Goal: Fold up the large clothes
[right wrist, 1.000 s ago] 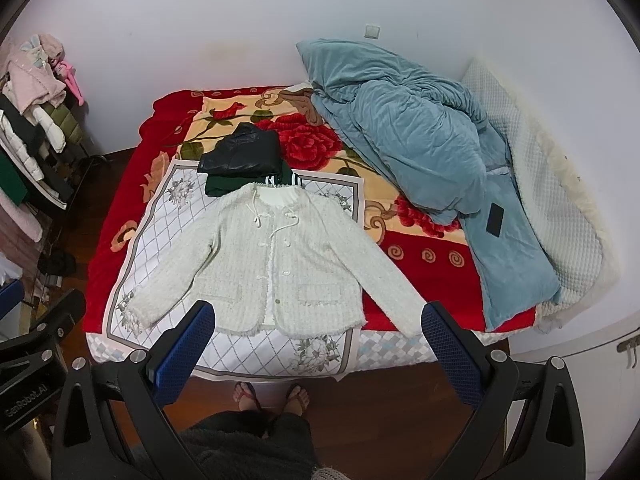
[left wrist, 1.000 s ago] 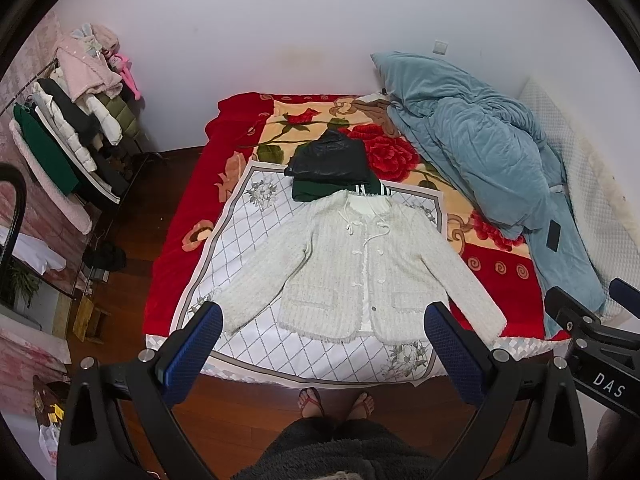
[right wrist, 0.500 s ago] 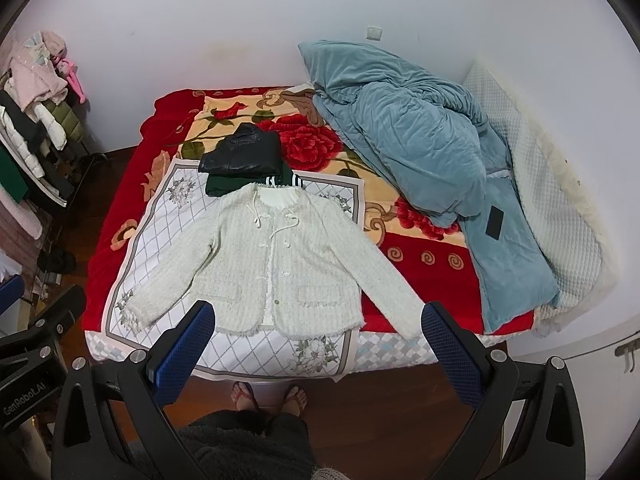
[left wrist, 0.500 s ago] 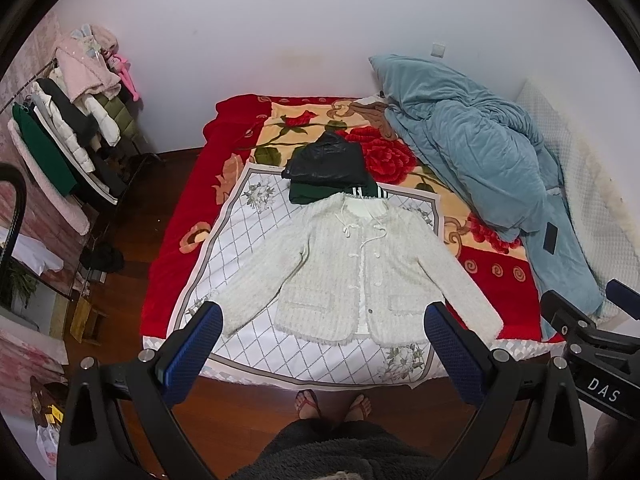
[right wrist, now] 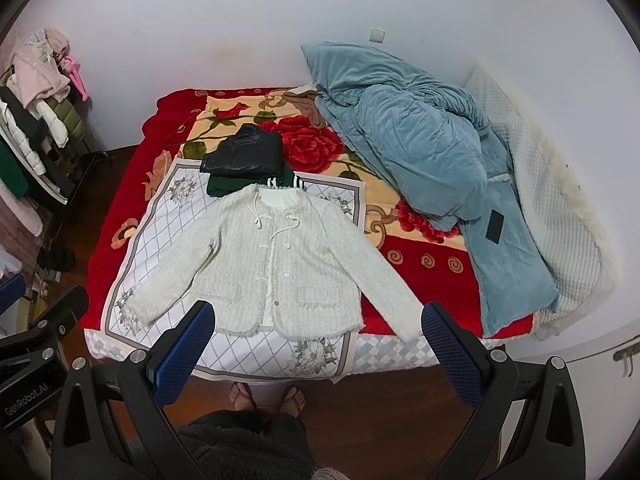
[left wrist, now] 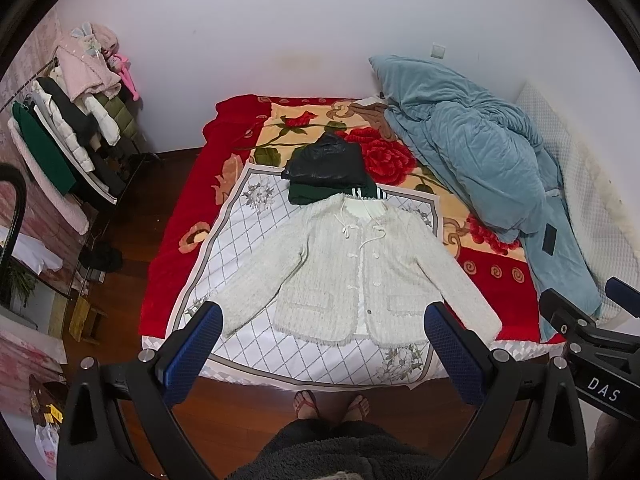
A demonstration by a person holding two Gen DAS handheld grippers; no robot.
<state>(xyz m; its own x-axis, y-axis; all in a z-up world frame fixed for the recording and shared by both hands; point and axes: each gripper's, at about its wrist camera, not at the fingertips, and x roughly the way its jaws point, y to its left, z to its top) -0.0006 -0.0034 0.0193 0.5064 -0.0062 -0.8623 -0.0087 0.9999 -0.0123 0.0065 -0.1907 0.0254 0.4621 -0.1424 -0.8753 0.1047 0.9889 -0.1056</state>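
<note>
A cream jacket (left wrist: 352, 268) is spread flat, sleeves out, at frame centre on the bed (left wrist: 180, 240). Its collar hides part of the folded dark clothes (left wrist: 328, 168) behind. The left gripper (left wrist: 320, 356) and right gripper (right wrist: 316, 354) are held above, jaws wide apart, gripping nothing.

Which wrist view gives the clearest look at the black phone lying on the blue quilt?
The right wrist view: the black phone sits further from the frame edge, larger and less distorted, on the blue quilt. The left wrist view shows the phone too, but smaller and nearer the fisheye rim.
</note>
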